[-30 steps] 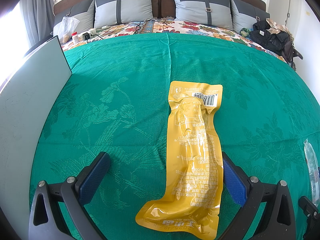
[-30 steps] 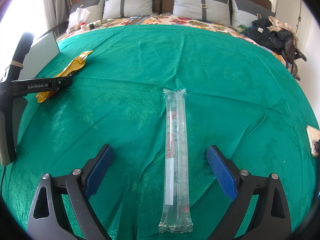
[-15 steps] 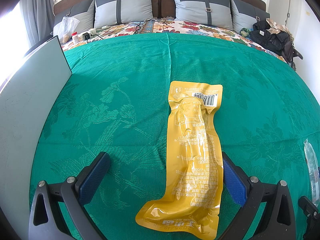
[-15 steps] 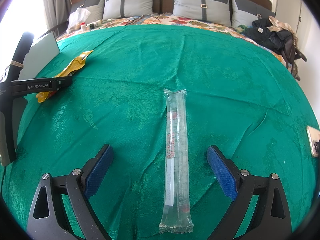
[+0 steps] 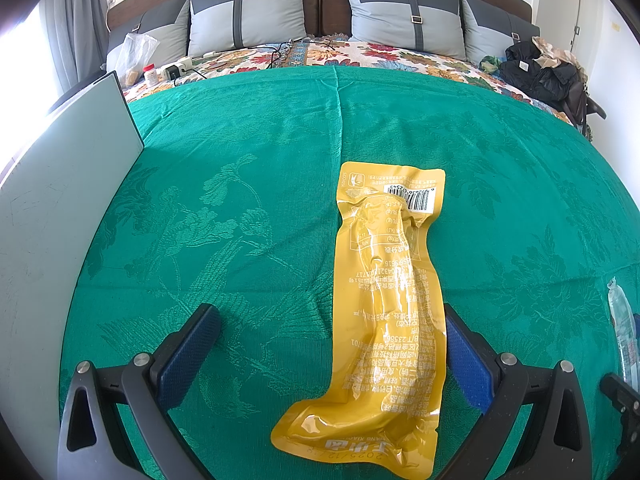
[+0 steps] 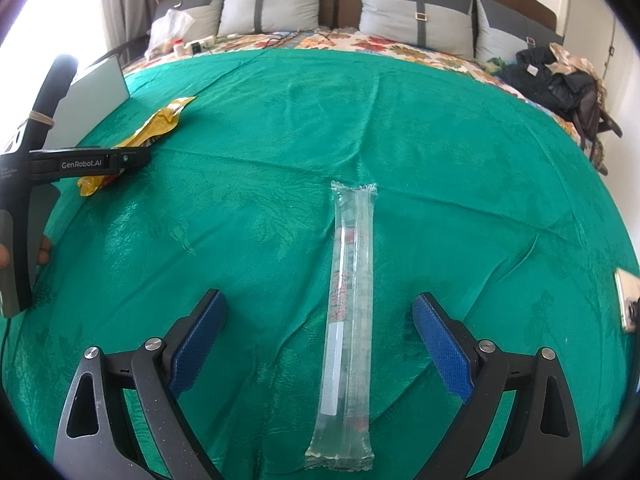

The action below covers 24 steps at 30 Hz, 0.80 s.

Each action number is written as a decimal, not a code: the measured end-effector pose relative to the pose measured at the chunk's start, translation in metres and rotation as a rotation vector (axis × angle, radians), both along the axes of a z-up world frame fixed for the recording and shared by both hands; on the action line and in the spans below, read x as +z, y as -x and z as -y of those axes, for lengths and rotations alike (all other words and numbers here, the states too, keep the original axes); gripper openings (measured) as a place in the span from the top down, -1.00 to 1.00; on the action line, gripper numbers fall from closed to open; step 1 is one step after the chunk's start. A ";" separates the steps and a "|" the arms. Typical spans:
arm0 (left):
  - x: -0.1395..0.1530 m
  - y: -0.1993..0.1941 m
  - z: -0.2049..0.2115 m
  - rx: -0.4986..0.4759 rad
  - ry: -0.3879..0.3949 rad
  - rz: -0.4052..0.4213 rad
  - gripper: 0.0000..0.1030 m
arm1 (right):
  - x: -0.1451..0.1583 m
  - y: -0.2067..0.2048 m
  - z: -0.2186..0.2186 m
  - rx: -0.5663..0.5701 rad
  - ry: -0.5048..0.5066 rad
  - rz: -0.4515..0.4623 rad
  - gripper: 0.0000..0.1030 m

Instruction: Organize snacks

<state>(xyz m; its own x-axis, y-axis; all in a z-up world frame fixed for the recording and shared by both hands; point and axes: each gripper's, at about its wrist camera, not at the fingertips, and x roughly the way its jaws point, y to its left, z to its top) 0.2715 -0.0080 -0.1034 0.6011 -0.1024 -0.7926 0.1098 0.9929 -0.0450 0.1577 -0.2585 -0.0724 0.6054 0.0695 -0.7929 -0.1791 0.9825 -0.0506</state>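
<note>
Left wrist view showing nothing changing since earlier frame. Left gripper (image 5: 330, 354) hovering, jaws spread wide around yellow packet (image 5: 390, 308), not touching. Right gripper (image 6: 318, 338) likewise gaping around clear packet (image 6: 350, 288). Both packets lying flat on green bedspread (image 6: 460, 152), long axes pointing toward pillows (image 5: 248, 12). Grey board (image 5: 48, 216) standing at left.
</note>
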 end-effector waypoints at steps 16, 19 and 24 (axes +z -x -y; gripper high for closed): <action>0.000 0.000 0.000 0.000 0.000 0.000 -1.00 | -0.002 -0.019 0.013 -0.038 -0.017 -0.006 -0.90; 0.000 0.000 0.000 0.000 0.000 0.000 -1.00 | -0.002 -0.019 0.013 -0.038 -0.017 -0.006 -0.90; 0.000 0.001 -0.001 0.000 0.000 0.000 -1.00 | -0.002 -0.019 0.013 -0.038 -0.017 -0.006 -0.90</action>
